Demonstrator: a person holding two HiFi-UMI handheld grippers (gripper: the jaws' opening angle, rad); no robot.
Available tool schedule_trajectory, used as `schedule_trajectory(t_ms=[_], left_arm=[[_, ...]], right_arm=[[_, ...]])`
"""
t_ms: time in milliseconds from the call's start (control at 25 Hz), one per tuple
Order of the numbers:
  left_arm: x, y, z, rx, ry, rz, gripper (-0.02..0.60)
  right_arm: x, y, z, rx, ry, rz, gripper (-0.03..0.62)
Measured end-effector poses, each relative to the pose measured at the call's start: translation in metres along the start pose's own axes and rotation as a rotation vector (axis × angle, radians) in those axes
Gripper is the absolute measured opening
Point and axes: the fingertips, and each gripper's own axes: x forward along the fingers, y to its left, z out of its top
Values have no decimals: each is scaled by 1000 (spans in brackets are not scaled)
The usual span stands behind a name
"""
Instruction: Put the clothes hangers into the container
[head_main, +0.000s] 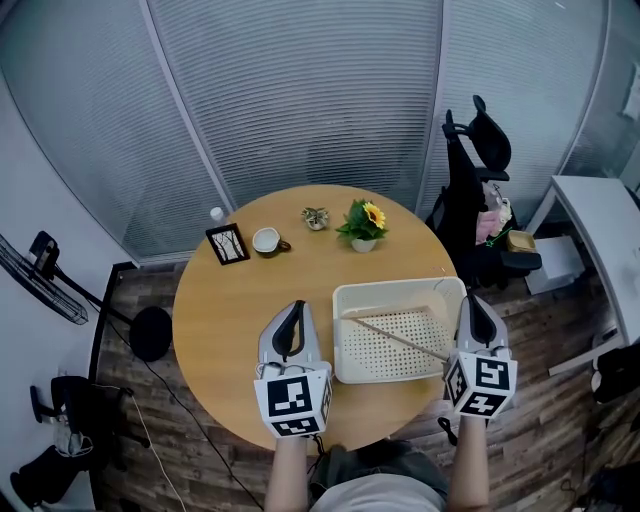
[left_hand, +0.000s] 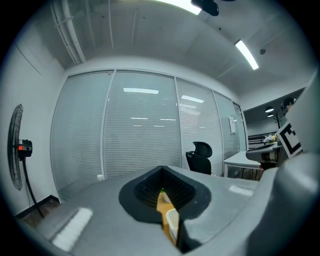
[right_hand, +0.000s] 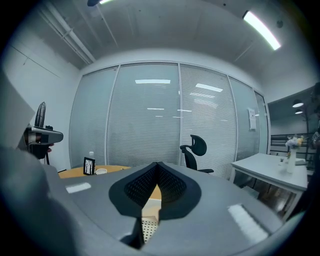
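Wooden hanger (head_main: 400, 340) (thin) — in container (head_main: 339, 330)

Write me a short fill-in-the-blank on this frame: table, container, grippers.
1. The white container sits on a ____ wooden table.
2. A thin wooden rod lies slantwise inside the ____.
3. The left gripper and the right gripper both have their jaws together and hold ____.
Missing words: round; container; nothing.
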Motion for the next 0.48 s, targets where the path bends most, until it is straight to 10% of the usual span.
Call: schedule_trajectory(t_ms=[480], left_arm=[[2, -5, -2, 16, 9, -9, 2]], right_arm=[[-1, 0, 2, -16, 1, 3, 25]])
